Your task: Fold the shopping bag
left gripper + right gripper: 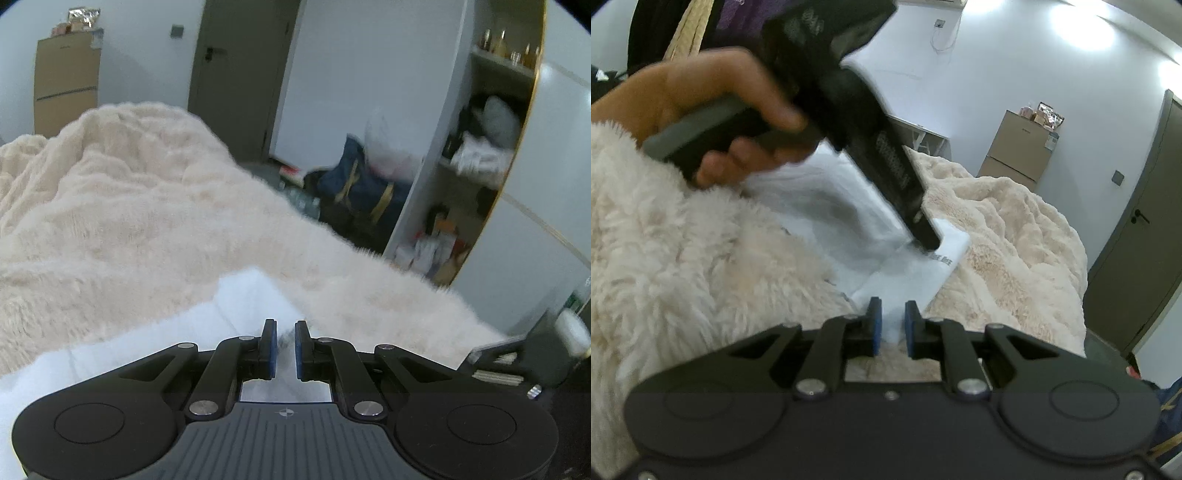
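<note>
A bedroom, fluffy cream blanket [1008,236] over the bed. My white shopping bag [916,273] lies half-folded on it; left gripper [285,345] pinches its near edge, right gripper [893,323] nearly closed around a corner. More folds remain, I judge.

bag [908,269]: white, thin | flattened, creased | on fluffy blanket [1008,236]

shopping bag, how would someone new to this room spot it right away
Find the cream fluffy blanket covering the bed. The shopping bag lies flat on it, between the two hand-held grippers. It is the one smooth, white, sharp-edged sheet on the fur, with dark print near its far corner.
</note>
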Available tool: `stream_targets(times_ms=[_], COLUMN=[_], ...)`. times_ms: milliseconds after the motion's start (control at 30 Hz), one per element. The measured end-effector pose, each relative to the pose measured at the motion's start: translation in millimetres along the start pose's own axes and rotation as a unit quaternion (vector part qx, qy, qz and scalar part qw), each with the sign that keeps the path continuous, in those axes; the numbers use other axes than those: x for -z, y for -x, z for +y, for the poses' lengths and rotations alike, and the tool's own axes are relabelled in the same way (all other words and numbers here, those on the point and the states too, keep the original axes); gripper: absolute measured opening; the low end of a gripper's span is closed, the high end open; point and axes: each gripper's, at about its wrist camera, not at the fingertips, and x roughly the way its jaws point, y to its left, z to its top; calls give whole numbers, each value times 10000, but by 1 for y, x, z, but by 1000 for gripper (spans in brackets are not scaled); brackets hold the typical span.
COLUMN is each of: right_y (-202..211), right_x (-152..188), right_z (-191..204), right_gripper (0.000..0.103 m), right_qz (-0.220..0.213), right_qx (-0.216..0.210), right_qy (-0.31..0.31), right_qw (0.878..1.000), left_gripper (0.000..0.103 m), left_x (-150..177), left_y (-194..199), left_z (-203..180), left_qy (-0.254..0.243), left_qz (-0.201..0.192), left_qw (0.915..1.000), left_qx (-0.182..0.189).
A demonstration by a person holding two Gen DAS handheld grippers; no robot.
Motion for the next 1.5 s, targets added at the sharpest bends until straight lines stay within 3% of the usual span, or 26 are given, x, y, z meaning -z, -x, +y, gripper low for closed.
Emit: stream_targets(times_ms=[100,233,367,433,600,700,833,967,1167,1333,1500], right_y=[3,10,11,7,5,6,3,4,4,4,5], right_x=[0,0,-5,-5,-5,-4,-6,-7,-8,-8,-6], right_z=[-18,-30,-13,-2,2,4,2,3,5,4,-2], right_gripper=[29,31,33,22,22,22,22,23,23,23,26], right_qz=[-120,-428,-551,-424,-366,-362,-349,-339,-327,-319,-313], right_qx=[-140,-230,-278,-305,-300,-300,-307,-309,-300,-316,-431], right_qy=[-583,-1090,-726,-459,-404,-401,-402,-398,-382,-405,-549], right_qw=[9981,9929,9955,9976,9981,9981,9981,9982,9983,9982,9971], left_gripper=[7,7,7,16,18,18,18,18,18,18,18], left_x=[0,0,0,-4,-8,-7,-9,-9,-9,-4,1], left_y=[0,1,3,13,29,18,0,0,30,21,-2], left_z=[3,5,7,14,30,24,12,14,21,-2,-7], left_qy=[81,91,122,282,476,411,186,201,309,-169,-232], left_qz=[-21,-55,-105,-276,-475,-295,-130,-191,-574,-190,127], left_qw=[9999,9999,9998,9992,9970,9984,9992,9991,9977,9996,9996], left_qx=[57,61,70,32,-374,-241,-327,-308,-175,102,17])
